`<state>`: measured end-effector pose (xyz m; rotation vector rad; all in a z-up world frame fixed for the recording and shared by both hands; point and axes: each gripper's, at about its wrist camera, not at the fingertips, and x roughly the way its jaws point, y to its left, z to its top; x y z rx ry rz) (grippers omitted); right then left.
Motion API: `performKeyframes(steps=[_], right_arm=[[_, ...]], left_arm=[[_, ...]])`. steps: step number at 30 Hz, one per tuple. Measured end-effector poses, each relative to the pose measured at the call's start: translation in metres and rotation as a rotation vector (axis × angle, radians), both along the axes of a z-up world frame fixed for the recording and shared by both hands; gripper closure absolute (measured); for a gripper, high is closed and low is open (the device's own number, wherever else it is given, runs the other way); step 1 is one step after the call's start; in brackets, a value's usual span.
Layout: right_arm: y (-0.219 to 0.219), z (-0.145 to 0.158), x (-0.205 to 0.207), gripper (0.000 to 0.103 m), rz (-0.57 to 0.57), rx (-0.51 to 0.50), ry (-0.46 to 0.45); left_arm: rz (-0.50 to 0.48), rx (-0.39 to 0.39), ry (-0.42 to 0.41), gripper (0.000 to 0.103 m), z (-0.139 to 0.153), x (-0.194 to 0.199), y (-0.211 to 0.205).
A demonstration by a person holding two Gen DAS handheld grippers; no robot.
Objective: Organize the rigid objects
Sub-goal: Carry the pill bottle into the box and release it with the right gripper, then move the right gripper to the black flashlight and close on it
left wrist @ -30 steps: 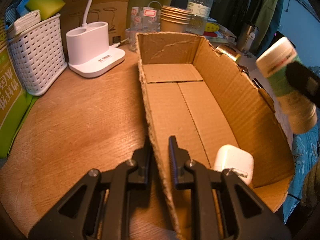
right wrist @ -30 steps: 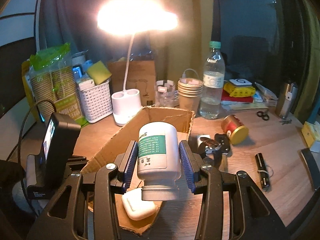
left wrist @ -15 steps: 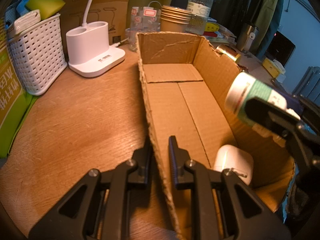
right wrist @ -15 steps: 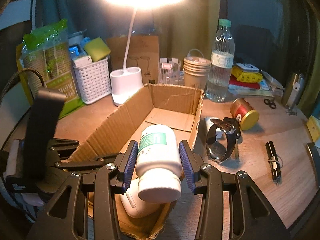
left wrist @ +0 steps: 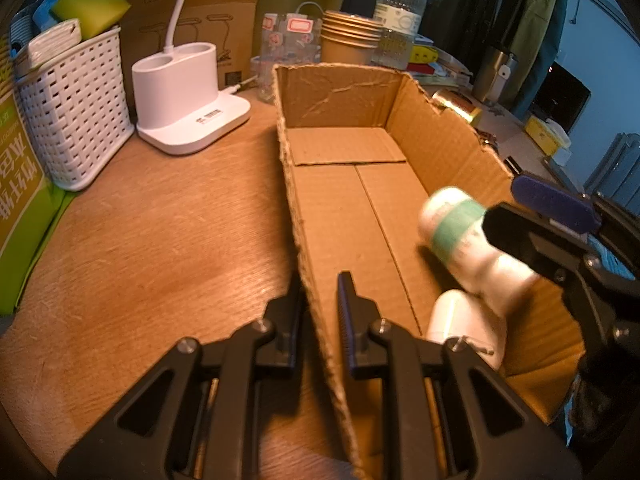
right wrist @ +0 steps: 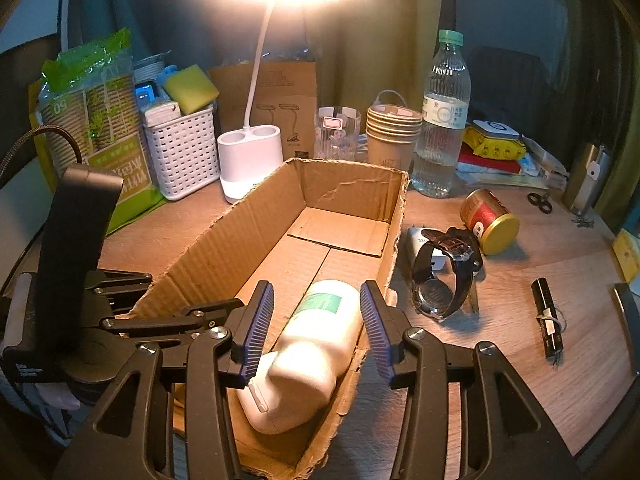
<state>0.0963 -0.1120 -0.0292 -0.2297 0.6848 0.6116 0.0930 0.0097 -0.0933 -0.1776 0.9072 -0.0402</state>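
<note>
White and green-banded, the pill bottle point(right wrist: 320, 332) lies in the cardboard box point(right wrist: 256, 224) at lower centre, cap toward the camera, between the just-spreading, non-touching jaws of the right gripper point(right wrist: 316, 320), while the left gripper point(left wrist: 320, 300) pinches the box wall.

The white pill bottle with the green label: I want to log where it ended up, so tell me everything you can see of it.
The white plastic pill bottle with the green label lies on its side inside the open brown cardboard box, near its close end. Its wider cap end points toward the right gripper, and the label faces up. It rests against the white rounded case beneath it. The right gripper's blue pads stand clear of its sides, the jaws having just been opening. In the left wrist view it looks blurred.
</note>
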Motion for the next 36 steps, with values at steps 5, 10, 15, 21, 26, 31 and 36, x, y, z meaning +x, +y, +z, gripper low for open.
performKeyframes(steps=[5,10,15,21,26,31,36], right_arm=[[-0.006,0.006,-0.001,0.055,-0.012,0.021,-0.012],[-0.013,0.011,0.0,0.055,-0.031,0.033,-0.024],[-0.021,0.016,0.003,0.054,-0.05,0.039,-0.031],[-0.036,0.02,0.01,0.054,-0.095,0.046,-0.043],[-0.053,0.023,0.017,0.054,-0.142,0.053,-0.054],[-0.068,0.025,0.022,0.054,-0.184,0.055,-0.061],[-0.082,0.025,0.028,0.052,-0.228,0.051,-0.064]], left_arm=[[0.0,0.0,0.0,0.086,0.0,0.0,0.0],[0.0,-0.001,0.0,0.086,0.0,0.0,0.0],[-0.001,-0.001,0.0,0.086,0.0,0.001,0.0],[-0.001,-0.001,0.001,0.085,0.0,0.001,0.0],[-0.001,-0.001,0.001,0.085,0.0,0.001,0.0],[-0.001,-0.002,0.001,0.085,0.0,0.001,0.001],[-0.001,-0.002,0.001,0.085,0.0,0.001,0.001]])
